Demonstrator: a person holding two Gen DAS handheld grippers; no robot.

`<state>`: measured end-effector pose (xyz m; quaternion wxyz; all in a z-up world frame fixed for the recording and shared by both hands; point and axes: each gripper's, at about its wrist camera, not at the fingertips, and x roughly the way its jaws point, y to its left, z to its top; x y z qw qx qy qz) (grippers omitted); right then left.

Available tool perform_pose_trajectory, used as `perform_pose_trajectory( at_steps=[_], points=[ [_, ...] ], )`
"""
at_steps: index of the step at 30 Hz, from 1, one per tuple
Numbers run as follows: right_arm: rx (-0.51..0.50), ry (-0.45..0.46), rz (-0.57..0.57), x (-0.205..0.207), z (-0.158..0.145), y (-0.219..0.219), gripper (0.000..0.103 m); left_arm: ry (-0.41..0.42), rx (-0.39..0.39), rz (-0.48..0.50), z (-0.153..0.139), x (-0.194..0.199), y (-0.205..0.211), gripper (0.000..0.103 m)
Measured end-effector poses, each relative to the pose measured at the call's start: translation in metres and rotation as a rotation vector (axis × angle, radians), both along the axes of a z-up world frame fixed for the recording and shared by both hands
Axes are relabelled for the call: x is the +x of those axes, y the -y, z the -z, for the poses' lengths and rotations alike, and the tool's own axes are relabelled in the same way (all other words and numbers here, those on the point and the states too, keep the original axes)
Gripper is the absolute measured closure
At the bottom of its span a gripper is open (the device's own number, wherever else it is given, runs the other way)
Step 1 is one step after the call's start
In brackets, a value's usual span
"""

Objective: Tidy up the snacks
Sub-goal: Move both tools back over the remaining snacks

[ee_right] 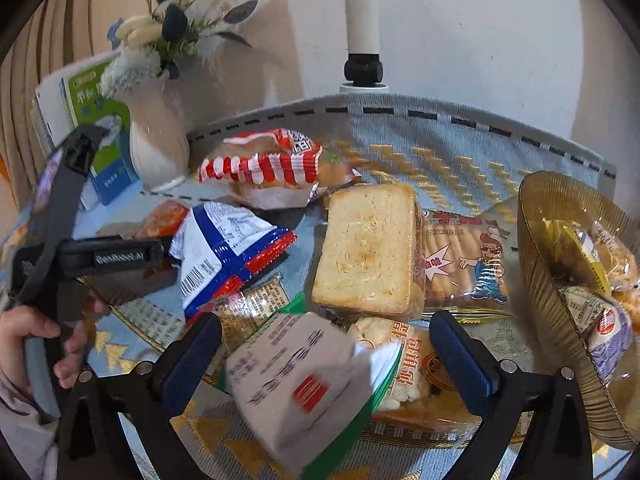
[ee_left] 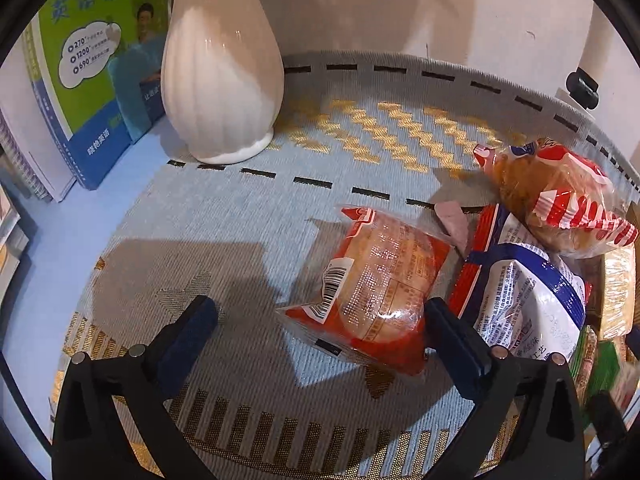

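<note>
My left gripper is open just above the mat; an orange-wrapped bun lies between its fingers, nearer the right one. Beside it are a white-and-blue packet and a red-striped bread pack. My right gripper is open over a pile of snacks, with a grey-white packet between its fingers, blurred. Ahead lie a wrapped toast slice, a biscuit pack, the white-and-blue packet and the striped bread pack. A ribbed amber bowl at right holds several snacks.
A white vase and a green book stand at the back left on the blue-and-gold mat. A white pole with a black clamp stands behind the mat. The left gripper and the hand holding it show at left in the right wrist view.
</note>
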<state>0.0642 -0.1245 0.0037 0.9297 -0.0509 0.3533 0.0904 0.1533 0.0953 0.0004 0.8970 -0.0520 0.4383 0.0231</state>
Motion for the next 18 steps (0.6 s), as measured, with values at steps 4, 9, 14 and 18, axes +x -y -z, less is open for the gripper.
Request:
perform_pose_trajectory(
  at_steps=[4,9,14,18],
  points=[
    [-0.07,-0.004,0.015,0.0007,0.0034,-0.0098,0.0,-0.001,0.003,0.0,-0.0005,0.0002,0.0002,0.0],
    [-0.044,-0.001,0.013,-0.0019,0.0037,-0.0041,0.0,-0.001,0.003,0.001,-0.001,0.0,0.0002,0.0],
    [-0.057,-0.002,0.016,-0.0028,0.0042,-0.0037,0.0,-0.001,0.004,0.001,-0.0011,0.0001,0.0004,0.0],
    [-0.058,-0.002,0.015,-0.0025,0.0045,-0.0037,0.0,-0.001,0.004,0.001,-0.0015,-0.0002,0.0004,0.0]
  ],
)
